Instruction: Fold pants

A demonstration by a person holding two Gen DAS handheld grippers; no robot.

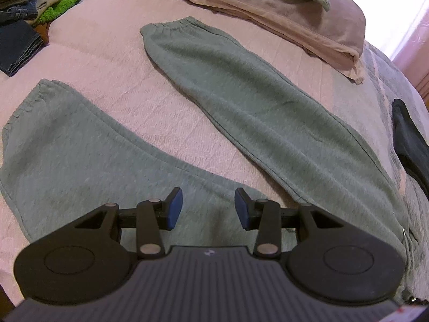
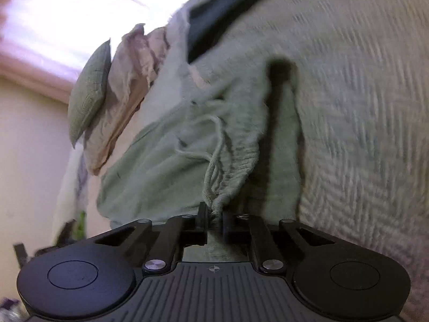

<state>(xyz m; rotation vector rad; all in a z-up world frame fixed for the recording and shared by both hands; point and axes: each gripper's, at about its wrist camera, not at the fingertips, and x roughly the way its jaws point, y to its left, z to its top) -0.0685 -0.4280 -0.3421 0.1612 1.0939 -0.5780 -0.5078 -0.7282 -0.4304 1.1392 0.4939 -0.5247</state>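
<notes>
Lying flat on the pink bedspread (image 1: pixel 112 61), grey-green sweatpants (image 1: pixel 254 112) spread in a V: both legs run long-axis away from the left camera, cuffs at the far end, the crotch just under the left gripper (image 1: pixel 208 208) (jaws apart, nothing between). Right gripper (image 2: pixel 214 221) is clamped on the bunched waistband (image 2: pixel 236 166), drawstring (image 2: pixel 214 145) dangling beside it.
</notes>
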